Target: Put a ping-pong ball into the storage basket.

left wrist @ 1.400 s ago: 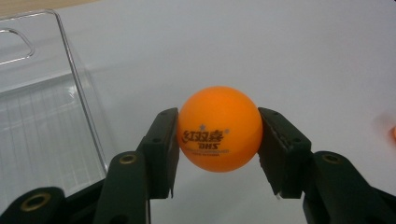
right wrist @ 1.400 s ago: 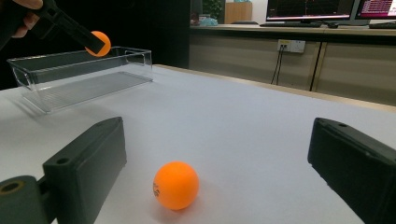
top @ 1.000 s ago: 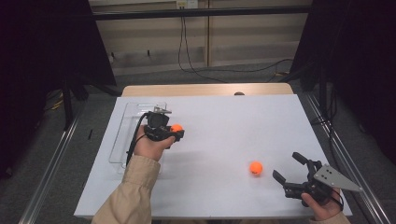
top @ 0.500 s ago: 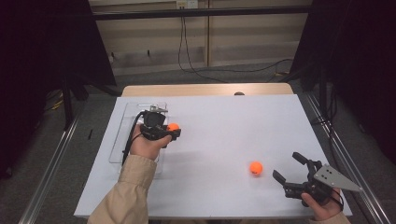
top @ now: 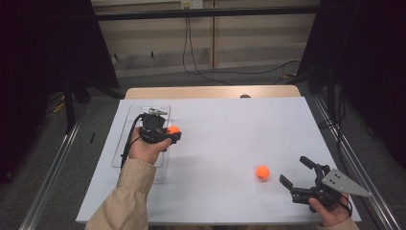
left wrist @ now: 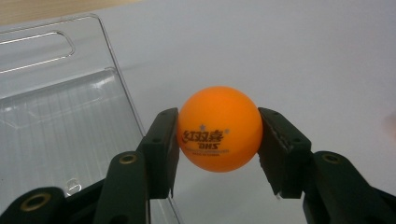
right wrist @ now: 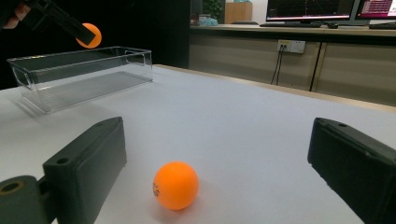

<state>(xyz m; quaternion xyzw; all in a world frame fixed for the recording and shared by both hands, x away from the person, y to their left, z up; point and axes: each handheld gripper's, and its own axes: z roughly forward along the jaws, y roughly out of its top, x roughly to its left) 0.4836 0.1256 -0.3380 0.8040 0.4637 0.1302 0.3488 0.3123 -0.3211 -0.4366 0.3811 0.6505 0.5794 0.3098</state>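
1. Since the earlier frames, your left gripper (top: 173, 134) has carried its orange ball (top: 173, 130) a little toward the clear tray (top: 122, 143); your right hand has stayed put.
2. Nearest you: right gripper (top: 297, 172) rests low on the white table (top: 225, 124), jaws spread wide, holding nothing. The second ball (top: 262, 172) lies on the table just ahead of it, apart from both jaws.
3. Farther off: left gripper's jaws are clamped on the first ball from both sides, held in the air beside the tray's right wall, not yet over the tray floor.
4. Tray looks empty.
5. Judgement: neither ball is delivered. Left: move the held ball over the tray and let go; then the table ball needs picking up and bringing across.
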